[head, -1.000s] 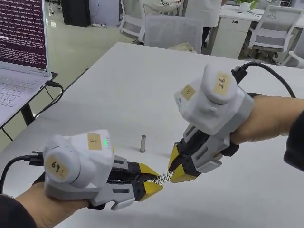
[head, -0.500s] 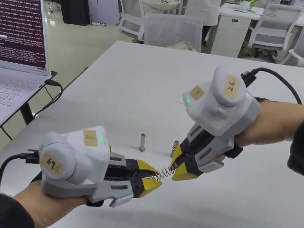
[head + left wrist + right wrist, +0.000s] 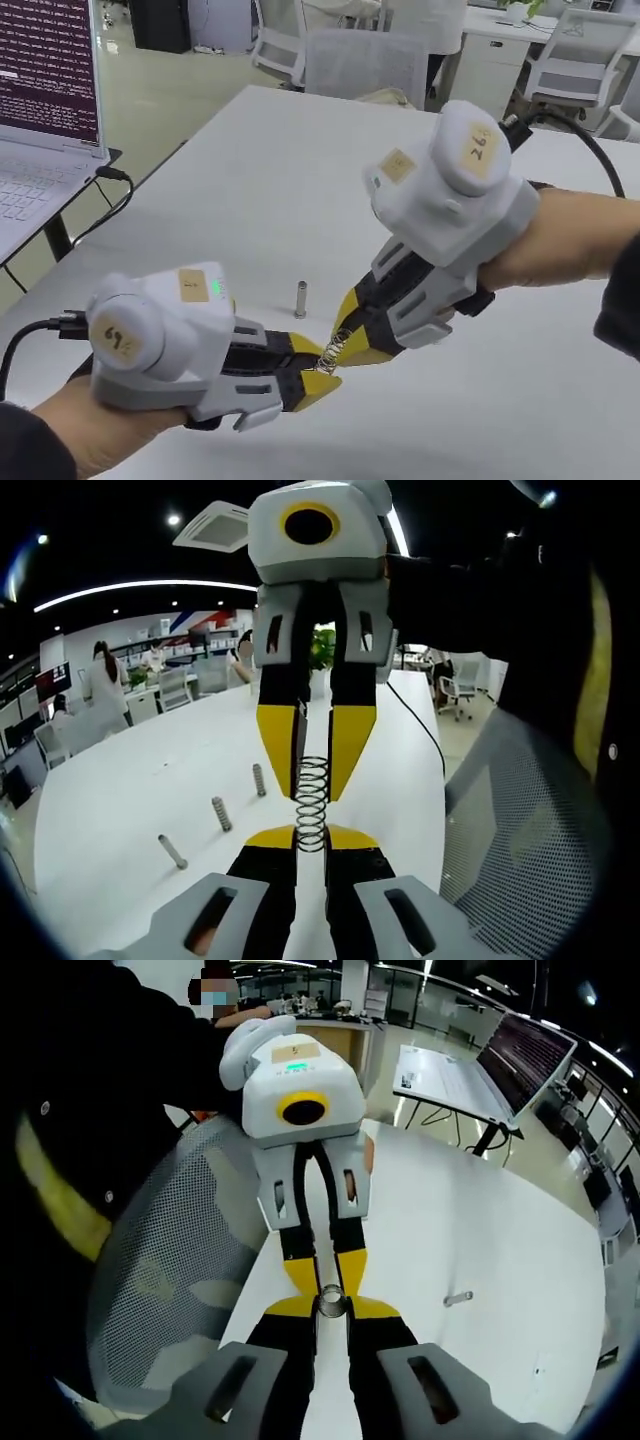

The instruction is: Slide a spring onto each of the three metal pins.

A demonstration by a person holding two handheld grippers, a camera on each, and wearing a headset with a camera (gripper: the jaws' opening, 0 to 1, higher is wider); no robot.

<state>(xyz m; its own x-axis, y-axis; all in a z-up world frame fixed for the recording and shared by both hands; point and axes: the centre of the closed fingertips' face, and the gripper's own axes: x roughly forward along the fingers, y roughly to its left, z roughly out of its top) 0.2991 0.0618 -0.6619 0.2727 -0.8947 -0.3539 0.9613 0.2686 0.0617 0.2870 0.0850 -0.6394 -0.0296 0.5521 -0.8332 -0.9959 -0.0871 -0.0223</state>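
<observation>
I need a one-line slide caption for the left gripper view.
Left gripper and right gripper hold one spring between them; a bare pin stands on the table.

At bottom centre the left gripper (image 3: 311, 838) pinches the lower end of an upright spring (image 3: 312, 802), while the right gripper (image 3: 314, 772) reaches down from the top, its yellow tips clasping the upper end. At lower left the white table (image 3: 120, 780) carries one bare pin (image 3: 172, 851) and two spring-covered pins (image 3: 221, 813) (image 3: 259, 779).

White table (image 3: 250, 190), laptop (image 3: 40, 120), mesh office chairs (image 3: 355, 65) behind.
</observation>
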